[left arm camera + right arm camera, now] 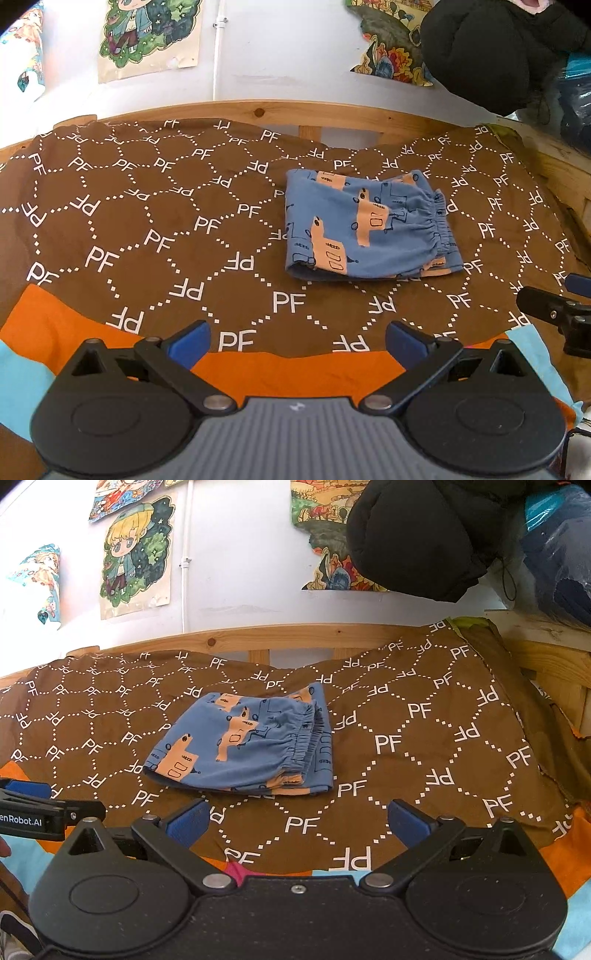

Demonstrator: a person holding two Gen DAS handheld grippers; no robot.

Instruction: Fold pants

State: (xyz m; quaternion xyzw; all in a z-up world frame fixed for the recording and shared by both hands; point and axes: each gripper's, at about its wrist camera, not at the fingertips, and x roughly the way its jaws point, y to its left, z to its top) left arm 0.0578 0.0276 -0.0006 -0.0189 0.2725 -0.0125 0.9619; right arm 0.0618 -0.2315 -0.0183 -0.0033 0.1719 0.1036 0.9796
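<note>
Two folds at least appear to have been made already: the blue patterned pants point(365, 225) are seen as a compact, layered packet, with the gathered elastic waistband point(437, 221) stacked at its right side and a rounded folded edge along its near side. In the left wrist view the packet is found right of centre in the frame; in the right wrist view it sits at centre, just above the fingertips. It is laid flat on a brown bedspread point(155, 221) printed with white "PF" letters, and it is touched by neither tool.

The left gripper point(297, 341) is held low in its frame with its blue-padded fingers spread wide and nothing between them. The right gripper point(297, 821) is likewise spread wide and empty, held just short of the packet's near edge.

Judged from this, the folding is taken to be finished or nearly so. Little is left: at most the slightly uneven layers at the waistband side could be squared up. Whether a further fold is intended cannot be told.

A wooden bed rail point(280, 110) is seen behind the bedspread, near the top of both frames.
</note>
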